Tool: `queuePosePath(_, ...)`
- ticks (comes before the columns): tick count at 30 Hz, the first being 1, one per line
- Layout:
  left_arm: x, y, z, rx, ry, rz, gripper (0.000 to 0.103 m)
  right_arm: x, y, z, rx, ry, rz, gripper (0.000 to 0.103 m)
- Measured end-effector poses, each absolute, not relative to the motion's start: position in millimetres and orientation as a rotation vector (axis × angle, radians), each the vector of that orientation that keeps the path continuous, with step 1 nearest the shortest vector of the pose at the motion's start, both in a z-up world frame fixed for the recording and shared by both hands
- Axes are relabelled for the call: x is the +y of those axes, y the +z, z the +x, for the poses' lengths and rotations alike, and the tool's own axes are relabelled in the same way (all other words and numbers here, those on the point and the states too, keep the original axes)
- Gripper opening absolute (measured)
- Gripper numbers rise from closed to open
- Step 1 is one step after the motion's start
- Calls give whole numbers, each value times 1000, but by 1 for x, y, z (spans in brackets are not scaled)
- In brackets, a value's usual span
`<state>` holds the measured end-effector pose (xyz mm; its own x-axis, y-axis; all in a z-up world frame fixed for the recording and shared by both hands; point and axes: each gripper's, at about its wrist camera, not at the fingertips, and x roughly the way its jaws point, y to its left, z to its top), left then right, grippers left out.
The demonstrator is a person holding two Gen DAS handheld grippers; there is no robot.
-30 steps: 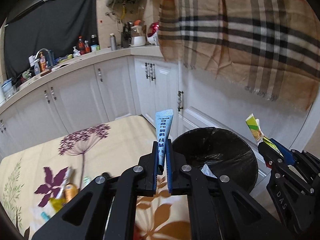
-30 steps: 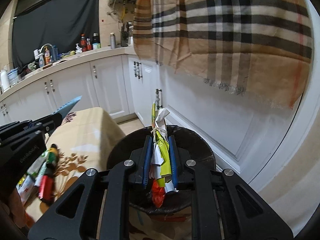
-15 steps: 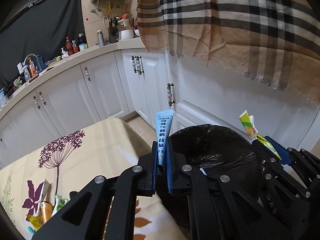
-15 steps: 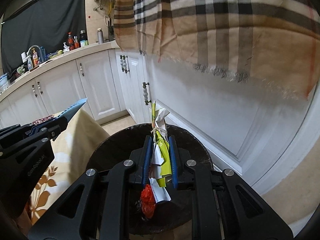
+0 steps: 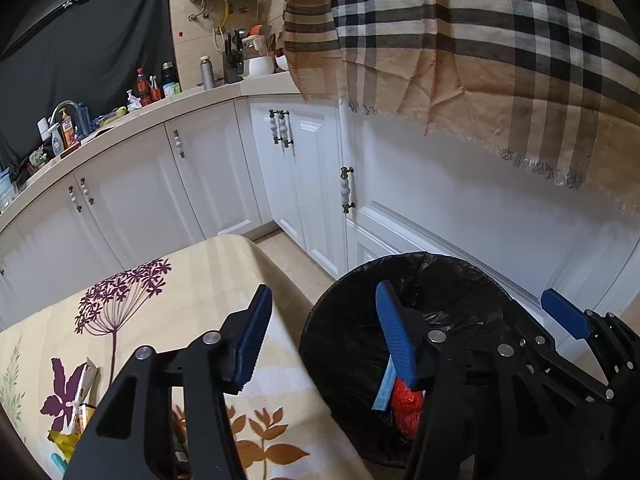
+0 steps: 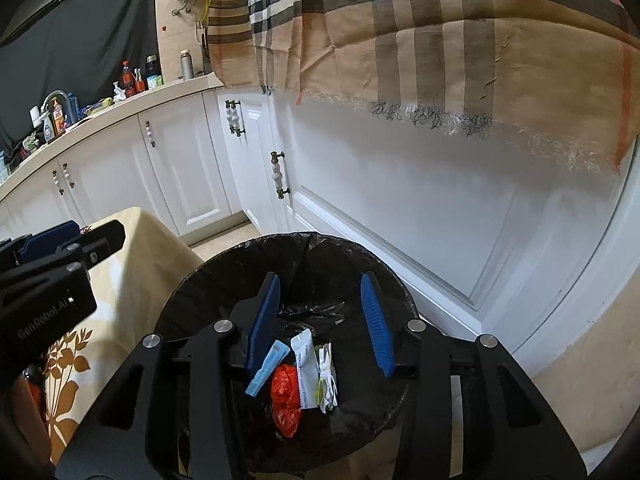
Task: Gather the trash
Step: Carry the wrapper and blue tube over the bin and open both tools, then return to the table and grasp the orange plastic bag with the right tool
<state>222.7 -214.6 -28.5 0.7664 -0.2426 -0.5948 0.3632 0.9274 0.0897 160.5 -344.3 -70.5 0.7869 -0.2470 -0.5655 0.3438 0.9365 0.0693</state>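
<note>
Trash lies in the bin now: a blue sachet, a red wrapper and white-and-green wrappers rest on the black liner; both grippers have just been opening, and nothing sits between either pair of fingers. Left gripper hangs released, straddling the bin's near rim and the table edge; right gripper hangs released, squarely over the bin's mouth. Judged from this, the drop is done and the step in hand is going back for more; wrappers wait on the floral cloth at the table's near-left corner. To do it well, lift clear of the liner first so no finger snags it; keep the fingers parted on approach; come in low and flat, since thin packets slip; take one piece per gripper.
</note>
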Motion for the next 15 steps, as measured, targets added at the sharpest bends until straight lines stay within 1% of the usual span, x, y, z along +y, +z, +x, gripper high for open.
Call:
queuePosePath(8,-190,-17,206,602,-311,178,57,-326,-58,144,577,-303,153,46)
queuePosePath(15,-149,-8,185,609,-270,145,58,-304,-48,128,588,-265,143,46)
